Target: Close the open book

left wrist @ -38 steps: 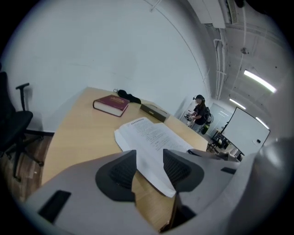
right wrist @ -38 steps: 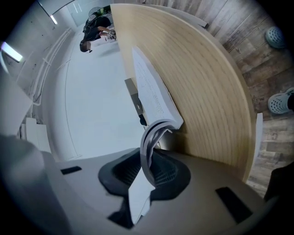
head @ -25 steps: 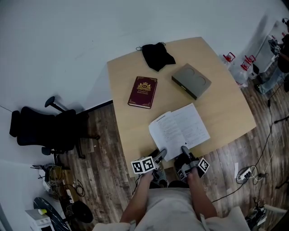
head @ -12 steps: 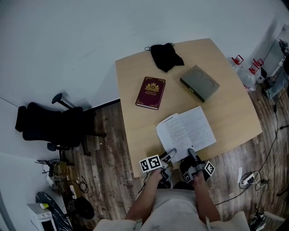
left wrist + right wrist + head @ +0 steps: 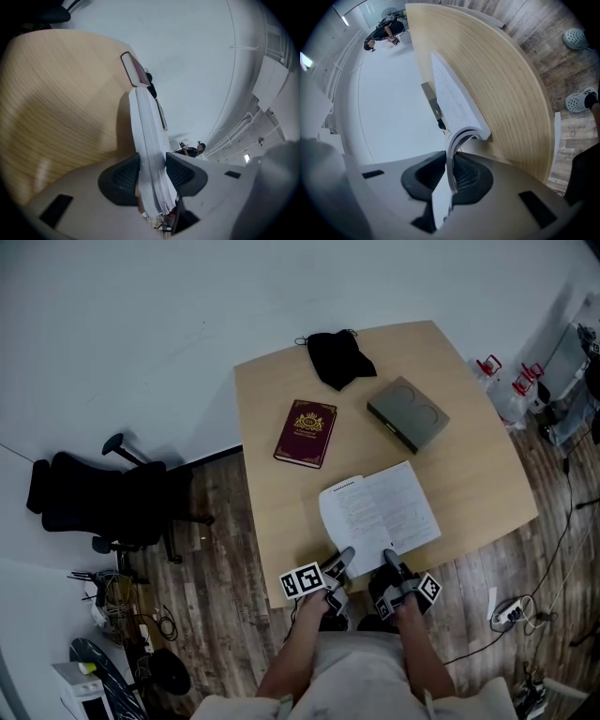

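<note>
Open white paperback book (image 5: pixel 380 512) lies flat at the near edge of the pale wooden surface (image 5: pixel 272 390), just in front of us, with its printed pages facing up. We judge it light and floppy. The leaves bend easily, as the curl of paper in the right gripper view shows, so a few sheets alone would buckle or tear if pulled hard. The better hold is a whole block of pages taken near the outer edge and swung over the spine.

Our left gripper (image 5: pixel 341 560) has just been closing its jaws. They now pinch a thick sheaf of the book's left-hand pages between the pads. Our right gripper (image 5: pixel 388 557) is clamped on only a thin, arched group of leaves at the book's near edge.

As for containers, we see one candidate: a flat grey box (image 5: pixel 408 414) with two round recesses on top, further back. It is closed, so we cannot tell its contents. A dark red hardback with a gold emblem (image 5: pixel 302 433) and a crumpled black cloth (image 5: pixel 337 356) also lie well apart from the book.
</note>
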Motion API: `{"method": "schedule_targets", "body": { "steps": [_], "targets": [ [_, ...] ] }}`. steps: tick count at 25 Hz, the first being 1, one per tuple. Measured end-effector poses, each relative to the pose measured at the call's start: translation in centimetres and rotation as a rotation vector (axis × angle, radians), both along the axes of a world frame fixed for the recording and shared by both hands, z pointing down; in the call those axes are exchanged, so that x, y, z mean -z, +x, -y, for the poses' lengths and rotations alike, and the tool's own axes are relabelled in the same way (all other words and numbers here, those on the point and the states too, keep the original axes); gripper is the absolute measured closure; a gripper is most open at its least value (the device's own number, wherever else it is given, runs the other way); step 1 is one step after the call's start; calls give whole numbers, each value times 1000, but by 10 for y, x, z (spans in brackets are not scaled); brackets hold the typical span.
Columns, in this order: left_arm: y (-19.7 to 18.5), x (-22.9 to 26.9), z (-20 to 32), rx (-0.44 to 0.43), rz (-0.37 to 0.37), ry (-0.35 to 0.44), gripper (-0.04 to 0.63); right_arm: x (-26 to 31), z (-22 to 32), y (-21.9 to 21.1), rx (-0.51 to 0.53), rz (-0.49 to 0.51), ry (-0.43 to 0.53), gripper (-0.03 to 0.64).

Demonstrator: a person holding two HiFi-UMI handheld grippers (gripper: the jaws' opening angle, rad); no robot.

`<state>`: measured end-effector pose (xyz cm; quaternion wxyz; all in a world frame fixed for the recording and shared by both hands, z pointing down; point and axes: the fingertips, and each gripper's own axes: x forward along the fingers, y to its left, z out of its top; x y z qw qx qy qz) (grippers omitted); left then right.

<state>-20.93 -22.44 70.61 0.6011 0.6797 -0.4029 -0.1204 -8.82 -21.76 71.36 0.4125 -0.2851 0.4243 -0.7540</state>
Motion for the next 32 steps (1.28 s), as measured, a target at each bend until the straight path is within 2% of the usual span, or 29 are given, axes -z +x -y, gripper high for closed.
{"method": "schedule_targets", "body": {
  "steps": [9,13,23,32],
  "targets": [
    [8,27,3,-36,40,81,522,-1,-3,-1,90,-116,0,551],
    [12,38,6,-33,59,113,543,-5,-9,-1,163,-195,-20,502],
    [25,48,11,-7,86,133,551,7,-23,15,311,-359,58,483],
    [45,53,17,10,83,138,551,25,-27,39,401,-526,191,474]
  ]
}}
